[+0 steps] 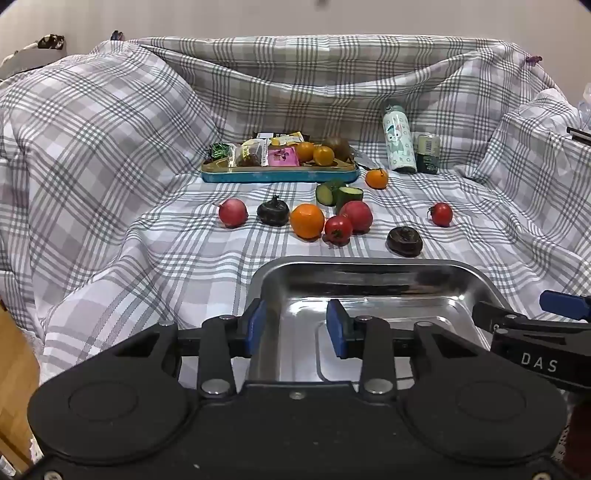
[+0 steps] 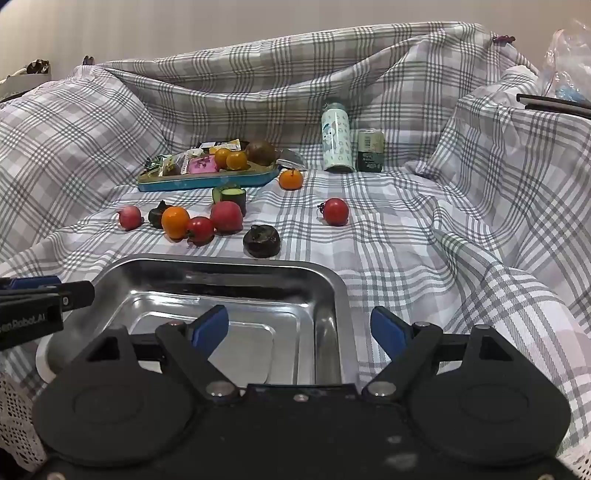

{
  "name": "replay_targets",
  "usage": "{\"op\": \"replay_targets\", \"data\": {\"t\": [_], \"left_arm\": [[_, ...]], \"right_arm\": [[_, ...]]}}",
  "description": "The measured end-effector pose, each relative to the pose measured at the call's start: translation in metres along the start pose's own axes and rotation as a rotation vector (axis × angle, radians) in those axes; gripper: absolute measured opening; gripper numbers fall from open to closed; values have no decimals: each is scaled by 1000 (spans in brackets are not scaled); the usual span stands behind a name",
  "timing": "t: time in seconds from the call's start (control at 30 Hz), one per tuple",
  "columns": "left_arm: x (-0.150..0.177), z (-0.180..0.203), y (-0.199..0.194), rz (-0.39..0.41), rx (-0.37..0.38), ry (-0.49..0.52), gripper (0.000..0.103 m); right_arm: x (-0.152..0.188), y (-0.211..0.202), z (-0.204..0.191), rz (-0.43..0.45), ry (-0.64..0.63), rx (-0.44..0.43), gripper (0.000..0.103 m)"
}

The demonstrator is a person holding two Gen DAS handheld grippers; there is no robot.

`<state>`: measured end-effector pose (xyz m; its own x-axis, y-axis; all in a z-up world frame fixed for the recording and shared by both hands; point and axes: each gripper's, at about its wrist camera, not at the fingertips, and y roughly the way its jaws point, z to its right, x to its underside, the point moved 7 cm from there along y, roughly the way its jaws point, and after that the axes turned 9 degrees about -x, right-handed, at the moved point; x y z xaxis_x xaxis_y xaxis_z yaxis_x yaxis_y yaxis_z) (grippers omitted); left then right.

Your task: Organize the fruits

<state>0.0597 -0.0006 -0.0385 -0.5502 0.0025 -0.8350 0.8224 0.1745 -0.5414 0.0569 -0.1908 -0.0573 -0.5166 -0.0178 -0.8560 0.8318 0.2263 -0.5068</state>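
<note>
Lying beyond steel tray (image 1: 369, 269), fruits (image 1: 307, 220) clear of fingers (image 1: 336, 328).

Plaid cloth (image 1: 110, 155) drapes furniture below a plain wall (image 1: 295, 18).

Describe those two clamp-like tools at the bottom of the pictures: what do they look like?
Both are matt black plastic. The left gripper and the right gripper each have two round housings, angular linkage arms joined by silver pivot pins, and two fingers tipped with blue pads. Seen from the side, white lettering shows on their bodies, "DAS" on the right one. No cables, hands or sleeves show.
</note>
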Motion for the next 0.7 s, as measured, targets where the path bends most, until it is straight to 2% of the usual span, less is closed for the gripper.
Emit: {"op": "replay_targets", "data": {"t": [0.1,0.2,0.7], "left_arm": [[6,8,0,6,-1,1,45],[0,0,1,-14,24,-17,45],[3,4,-1,-4,17,22,45]], "right_arm": [[0,0,-2,-10,-5,-3,87],[1,1,-3,-12,-14,-6,87],[1,2,-1,-17,-19,-1,87]]}}
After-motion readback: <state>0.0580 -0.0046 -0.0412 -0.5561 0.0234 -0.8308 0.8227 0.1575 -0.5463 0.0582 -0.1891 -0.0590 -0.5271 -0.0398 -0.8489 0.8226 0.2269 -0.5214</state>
